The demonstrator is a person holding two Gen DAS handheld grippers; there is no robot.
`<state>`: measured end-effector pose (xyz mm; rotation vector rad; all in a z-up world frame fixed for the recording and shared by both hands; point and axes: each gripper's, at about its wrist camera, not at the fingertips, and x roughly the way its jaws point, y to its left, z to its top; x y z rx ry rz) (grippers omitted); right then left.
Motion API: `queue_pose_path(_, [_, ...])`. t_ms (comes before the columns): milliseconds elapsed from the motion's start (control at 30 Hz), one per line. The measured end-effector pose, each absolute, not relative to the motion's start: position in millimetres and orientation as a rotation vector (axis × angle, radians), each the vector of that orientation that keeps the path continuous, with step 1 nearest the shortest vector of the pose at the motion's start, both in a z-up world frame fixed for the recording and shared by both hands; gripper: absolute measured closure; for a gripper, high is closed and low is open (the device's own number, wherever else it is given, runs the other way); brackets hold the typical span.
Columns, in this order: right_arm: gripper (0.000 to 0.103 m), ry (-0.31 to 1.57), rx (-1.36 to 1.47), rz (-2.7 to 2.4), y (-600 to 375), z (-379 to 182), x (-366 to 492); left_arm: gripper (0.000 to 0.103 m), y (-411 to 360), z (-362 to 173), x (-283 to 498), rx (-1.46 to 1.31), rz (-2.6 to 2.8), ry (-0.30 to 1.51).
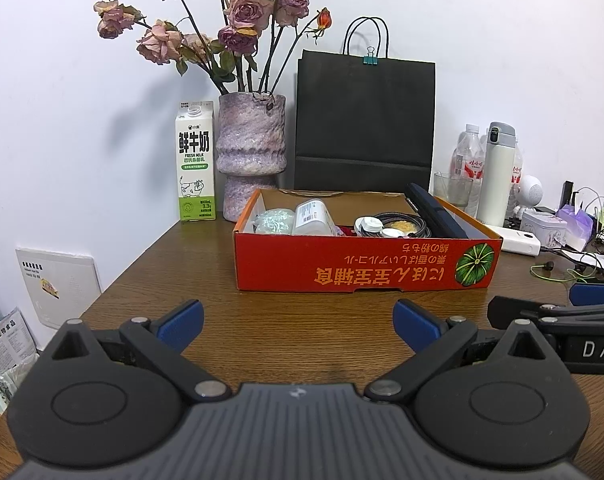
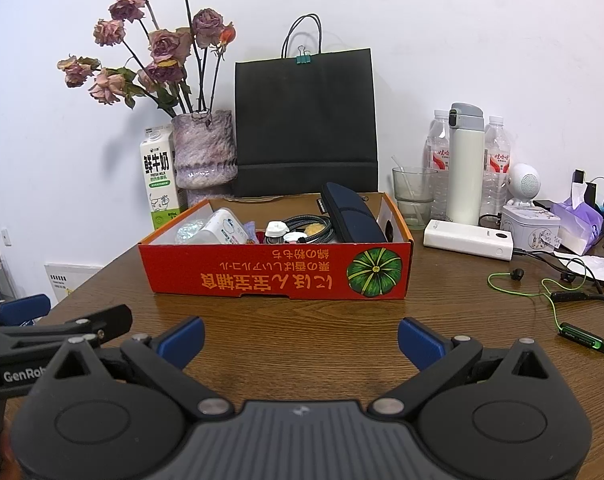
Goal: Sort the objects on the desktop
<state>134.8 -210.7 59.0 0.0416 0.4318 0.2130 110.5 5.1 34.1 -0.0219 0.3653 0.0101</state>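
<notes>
A red cardboard box (image 1: 361,272) sits mid-desk, also in the right wrist view (image 2: 262,276). It holds a dark blue case (image 2: 351,216), a braided cable (image 2: 309,226), a white bottle (image 1: 311,216) and small items. My left gripper (image 1: 298,324) is open and empty above the desk, in front of the box. My right gripper (image 2: 300,340) is open and empty, also in front of the box. The right gripper shows at the left view's right edge (image 1: 561,312). Green-corded earphones (image 2: 541,292) lie on the desk right of the box.
A milk carton (image 1: 196,164), vase of dried roses (image 1: 252,160) and black paper bag (image 1: 363,124) stand behind the box. A white power bank (image 2: 467,240), glass (image 2: 413,196), white flask (image 2: 465,168), water bottles, tin and tissues crowd the right. The brown desk (image 1: 174,276) ends at left.
</notes>
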Motion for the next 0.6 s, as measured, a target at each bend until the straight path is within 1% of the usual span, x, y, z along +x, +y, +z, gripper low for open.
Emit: queue_pose_path(600, [0.0,0.433,0.03,0.217,-209.4,56.9,134.1,0.0,5.6,34.5,109.4,-0.02,0.024,0.362])
